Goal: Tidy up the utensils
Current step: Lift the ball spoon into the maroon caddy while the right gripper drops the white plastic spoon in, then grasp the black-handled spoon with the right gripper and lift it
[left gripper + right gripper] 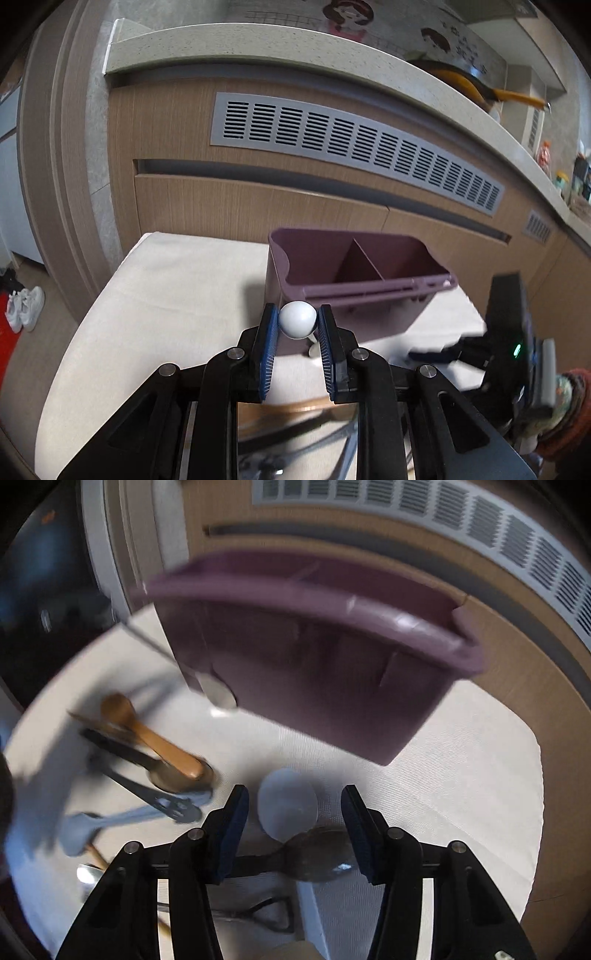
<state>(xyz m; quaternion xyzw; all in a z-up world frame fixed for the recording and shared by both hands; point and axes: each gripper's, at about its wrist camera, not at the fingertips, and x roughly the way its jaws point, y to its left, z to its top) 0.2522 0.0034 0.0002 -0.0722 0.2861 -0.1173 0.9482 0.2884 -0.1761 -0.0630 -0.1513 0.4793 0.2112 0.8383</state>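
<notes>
The left gripper (pixel 298 325) is closed on the rounded white end of a utensil (pixel 297 319), pinched between its blue pads (pixel 267 341); the rest of that utensil is hidden below the jaws, so its type cannot be told. It is held above the white table (pixel 177 288), just in front of the purple caddy (pixel 354 280), whose two compartments appear empty. Because the contact is on a curved, smooth end, the piece may pivot or slide out if it is swung quickly toward the caddy rim. The right gripper (pixel 293 814) stands partly open over a white spoon (pixel 288 805) and a dark spoon (pixel 317 849), pads clear of both, holding nothing. The two spoons overlap, so closing here may catch both at once or push one aside. The right wrist view is blurred, which suggests fast travel; a descent at that pace could strike the table or the caddy wall. To the left lies a pile of remaining utensils: a wooden spoon (pixel 147 734), a black-handled spoon (pixel 122 751) and a pale slotted tool (pixel 129 816). They are tangled, so lifting one may drag its neighbours off the table edge. The two grippers work close together and may collide near the caddy.
</notes>
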